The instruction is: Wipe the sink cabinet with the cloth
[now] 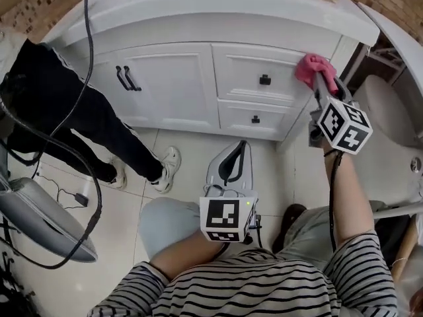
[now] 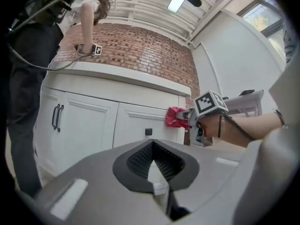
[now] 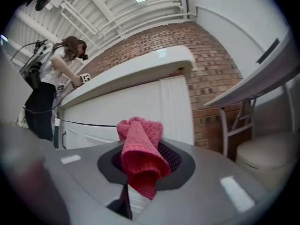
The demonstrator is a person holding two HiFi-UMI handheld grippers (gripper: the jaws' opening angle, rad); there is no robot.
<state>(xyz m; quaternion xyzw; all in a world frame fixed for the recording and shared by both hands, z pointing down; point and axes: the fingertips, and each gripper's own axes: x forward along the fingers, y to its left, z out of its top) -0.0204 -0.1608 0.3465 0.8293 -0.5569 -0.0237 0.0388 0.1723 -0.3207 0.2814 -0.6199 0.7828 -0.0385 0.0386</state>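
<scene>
Head view: The white sink cabinet point(image 1: 178, 84) shows 2 doors at left and 2 drawers at right. The right gripper point(image 1: 318, 79) is raised to the cabinet's right front corner, with the pink cloth point(image 1: 313, 67) pressed against the right end of the top drawer. The left gripper point(image 1: 234, 160) is held low over the tiled floor point(image 1: 185, 150), well apart from the cabinet. A second person point(image 1: 79, 111) in black trousers stands at the left doors.

Left gripper view: The left gripper's point(image 2: 153, 146) jaws are closed tip to tip, with nothing between them. The cloth point(image 2: 174, 117) sits against the cabinet front, beside the drawer knob point(image 2: 148, 131).

Right gripper view: The jaws are clenched on the cloth point(image 3: 140, 156), which bunches out beyond the tips toward the cabinet's corner post point(image 3: 176, 111). A brick wall point(image 3: 211, 55) and a toilet point(image 3: 267, 153) lie to the right.
</scene>
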